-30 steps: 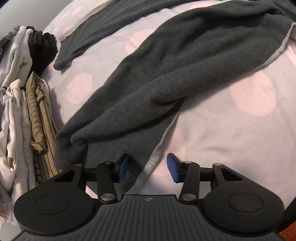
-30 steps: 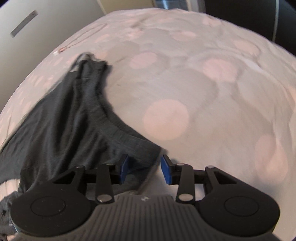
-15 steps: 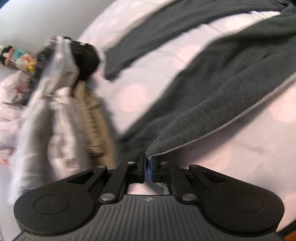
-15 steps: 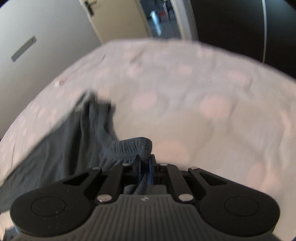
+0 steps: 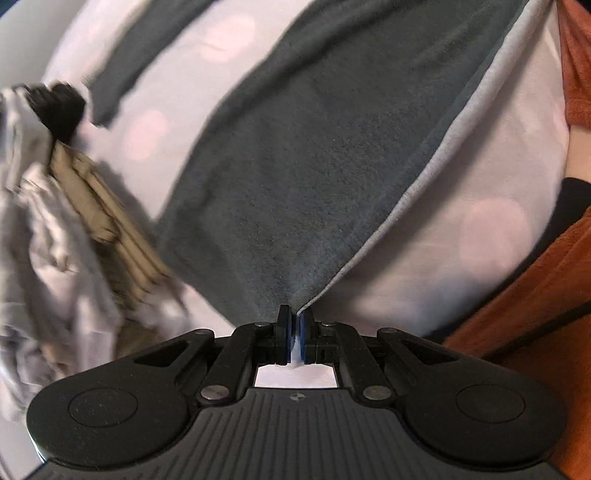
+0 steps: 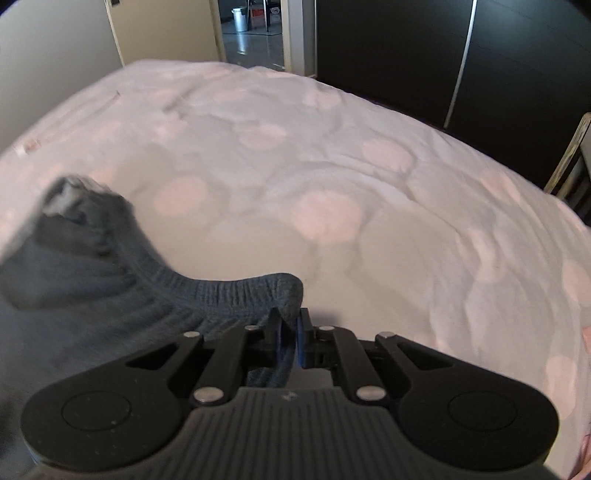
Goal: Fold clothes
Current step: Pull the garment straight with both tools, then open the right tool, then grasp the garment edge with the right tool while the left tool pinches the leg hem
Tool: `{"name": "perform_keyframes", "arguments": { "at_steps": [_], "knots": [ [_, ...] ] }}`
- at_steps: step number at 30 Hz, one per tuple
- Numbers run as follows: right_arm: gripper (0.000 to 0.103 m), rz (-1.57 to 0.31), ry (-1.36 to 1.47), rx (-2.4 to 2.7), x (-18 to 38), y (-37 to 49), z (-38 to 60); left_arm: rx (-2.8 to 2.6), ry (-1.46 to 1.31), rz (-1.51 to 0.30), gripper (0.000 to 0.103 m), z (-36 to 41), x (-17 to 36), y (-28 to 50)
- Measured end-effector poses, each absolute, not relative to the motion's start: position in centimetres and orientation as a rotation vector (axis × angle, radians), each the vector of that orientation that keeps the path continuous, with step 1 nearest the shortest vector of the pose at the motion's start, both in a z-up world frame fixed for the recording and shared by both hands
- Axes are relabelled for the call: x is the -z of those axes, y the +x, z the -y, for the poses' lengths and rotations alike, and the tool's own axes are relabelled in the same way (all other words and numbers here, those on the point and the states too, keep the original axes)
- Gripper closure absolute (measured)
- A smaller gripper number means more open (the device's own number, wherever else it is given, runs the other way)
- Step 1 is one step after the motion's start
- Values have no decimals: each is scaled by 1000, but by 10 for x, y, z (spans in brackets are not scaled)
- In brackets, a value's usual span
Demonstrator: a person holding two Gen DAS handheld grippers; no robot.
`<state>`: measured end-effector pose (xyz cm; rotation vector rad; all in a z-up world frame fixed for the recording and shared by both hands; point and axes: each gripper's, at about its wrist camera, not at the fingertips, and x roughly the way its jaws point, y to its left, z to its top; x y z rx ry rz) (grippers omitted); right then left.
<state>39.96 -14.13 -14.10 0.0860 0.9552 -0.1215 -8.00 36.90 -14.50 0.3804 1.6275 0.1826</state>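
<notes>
A dark grey fleece garment (image 5: 314, 155) with a pale grey inner edge lies across a white bedspread with pink dots (image 5: 461, 206). My left gripper (image 5: 294, 321) is shut on the garment's lower corner, and the cloth rises taut from its blue pads. In the right wrist view the same grey garment (image 6: 110, 273) shows its ribbed waistband. My right gripper (image 6: 290, 323) is shut on that ribbed waistband's end, lifted off the bedspread (image 6: 332, 177).
A pile of other clothes (image 5: 55, 229), white, striped olive and black, lies at the left of the bed. An orange sleeve or robe (image 5: 546, 306) fills the right edge. Beyond the bed stand a dark wardrobe (image 6: 406, 55), an open doorway (image 6: 251, 26) and a wall.
Both grippers went from open over the garment to shut on it, then lifted. The left one pulled its corner up and swung toward the right; the right one raised the waistband.
</notes>
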Motion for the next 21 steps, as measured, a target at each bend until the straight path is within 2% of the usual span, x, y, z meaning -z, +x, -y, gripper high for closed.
{"name": "perform_keyframes", "arguments": {
  "at_steps": [3, 5, 8, 10, 15, 17, 19, 21],
  "knots": [
    [93, -971, 53, 133, 149, 400, 137, -158, 264, -1674, 96, -382, 146, -83],
    [91, -988, 30, 128, 151, 401, 136, -175, 219, -1689, 89, -391, 146, -85],
    [82, -984, -9, 126, 149, 399, 137, -230, 143, -1689, 82, -412, 141, -90],
    [76, -955, -35, 137, 145, 396, 139, -270, 79, -1643, 78, -425, 131, -92],
    [76, -935, -42, 86, 135, 395, 141, -341, 57, -1445, 68, -436, 107, -78],
    [76, -925, -49, 58, 132, 395, 136, -354, 92, -1385, 57, -435, 105, -64],
    [76, -906, -50, 17, 129, 394, 128, -367, 129, -1332, 52, -435, 108, -48],
    [76, -891, -58, -37, 126, 392, 115, -374, 164, -1291, 52, -435, 116, -32]
  ]
}}
